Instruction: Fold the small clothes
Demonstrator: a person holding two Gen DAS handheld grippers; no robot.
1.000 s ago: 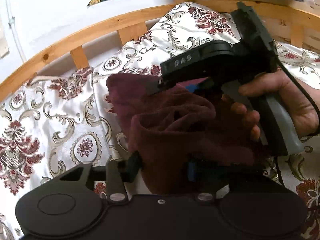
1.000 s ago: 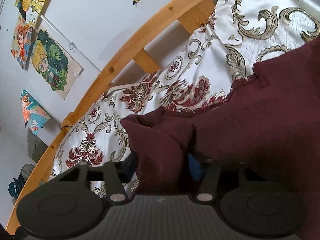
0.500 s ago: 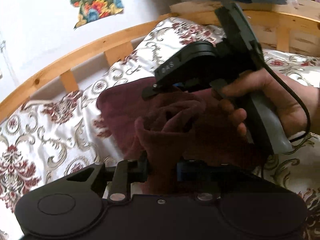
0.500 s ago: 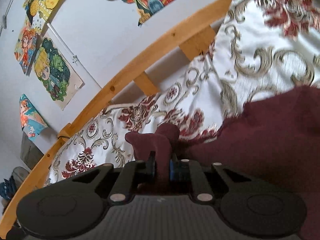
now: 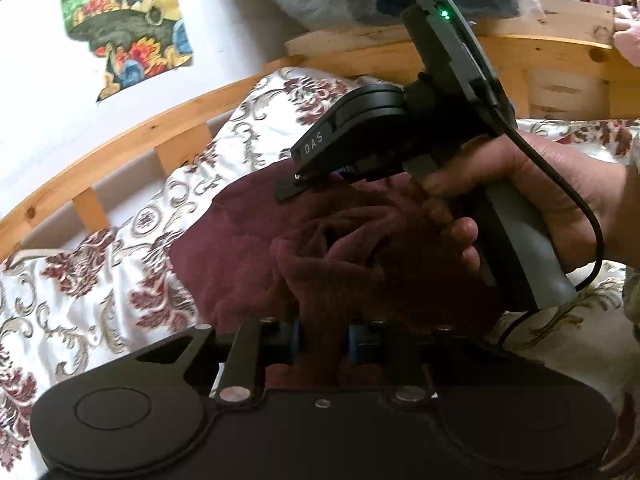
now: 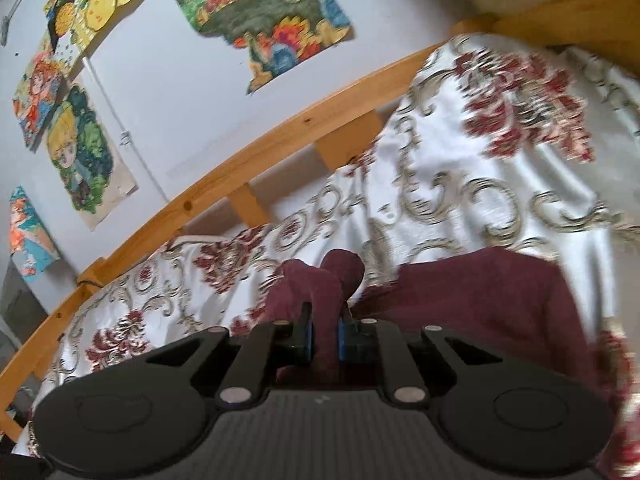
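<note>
Right now we are pinching the maroon garment [image 5: 248, 248] with both tools — the left gripper [image 5: 322, 334] is clamping a bunched fold, the right gripper [image 6: 324, 338] another close by. Its body is trailing toward two o'clock across the patterned bedspread [image 6: 460, 184], long axis likely that way.

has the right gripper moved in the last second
Yes. The right gripper has tilted up toward the wall: the wooden rail sits lower in its view, with more posters showing.

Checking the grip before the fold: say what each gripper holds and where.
Both hold the maroon garment: left gripper and right gripper each pinch a bunched fold of its edge.
</note>
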